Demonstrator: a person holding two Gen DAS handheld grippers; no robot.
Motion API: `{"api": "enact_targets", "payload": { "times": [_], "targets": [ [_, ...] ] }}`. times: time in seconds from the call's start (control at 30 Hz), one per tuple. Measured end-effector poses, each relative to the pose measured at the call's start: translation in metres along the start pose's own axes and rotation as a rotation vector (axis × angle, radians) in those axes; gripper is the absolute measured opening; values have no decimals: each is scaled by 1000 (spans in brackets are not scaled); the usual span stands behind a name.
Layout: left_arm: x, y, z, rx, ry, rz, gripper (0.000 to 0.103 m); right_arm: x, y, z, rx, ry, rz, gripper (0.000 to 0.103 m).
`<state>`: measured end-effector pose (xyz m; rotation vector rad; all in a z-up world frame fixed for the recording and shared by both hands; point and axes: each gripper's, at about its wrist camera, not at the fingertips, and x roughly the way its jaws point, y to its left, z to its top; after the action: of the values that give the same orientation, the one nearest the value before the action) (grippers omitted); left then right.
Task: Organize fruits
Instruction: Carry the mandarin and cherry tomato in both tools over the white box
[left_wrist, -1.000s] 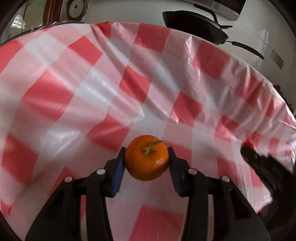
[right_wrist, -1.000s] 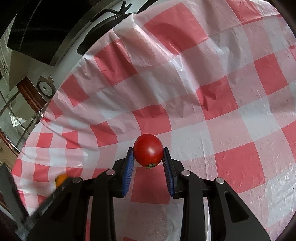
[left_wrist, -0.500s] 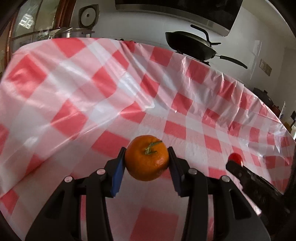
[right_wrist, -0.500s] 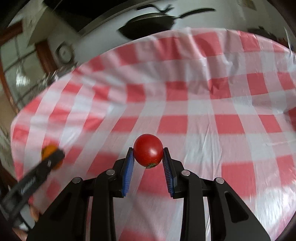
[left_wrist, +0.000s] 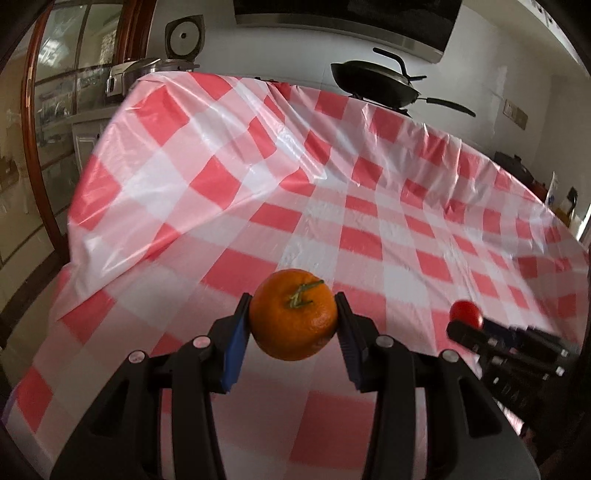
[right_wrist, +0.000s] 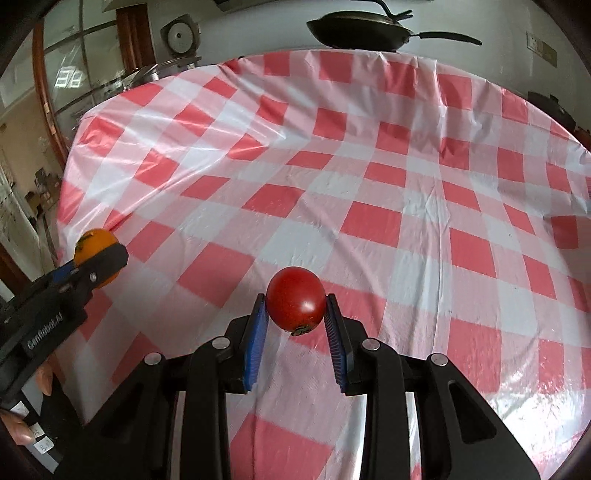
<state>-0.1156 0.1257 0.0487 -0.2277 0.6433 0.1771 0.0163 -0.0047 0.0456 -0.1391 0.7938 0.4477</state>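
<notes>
A glossy red-and-white checked plastic tablecloth (left_wrist: 369, 206) fills the middle of the frame, creased and ridged at upper left. Behind it, at upper right, sits a dark long-handled frying pan (left_wrist: 373, 83); at upper left, a silver cooker with raised round lid (left_wrist: 155, 68), beside a wood-framed glass door (left_wrist: 55, 96).

Red-and-white checked plastic cloth (left_wrist: 280, 192) draping over the surface, creasing and catching daylight, black frying pan (left_wrist: 373, 83) sitting beyond its far edge, white wall (left_wrist: 288, 48) behind, glass door in a brown wooden frame (left_wrist: 33, 122) standing at left, round-lidded cooker (left_wrist: 184, 37) resting in the corner.
</notes>
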Motion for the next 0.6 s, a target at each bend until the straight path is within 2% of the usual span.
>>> {"api": "enact_targets", "payload": {
  "times": [0.23, 0.6],
  "targets": [
    [-19, 22, -23, -3, 22, 17, 44, -16, 23, -11, -66, -9, 13, 31],
    [-67, 75, -46, -36, -16, 98, 44, -35, 89, -40, -228, 0, 92, 31]
  ]
}}
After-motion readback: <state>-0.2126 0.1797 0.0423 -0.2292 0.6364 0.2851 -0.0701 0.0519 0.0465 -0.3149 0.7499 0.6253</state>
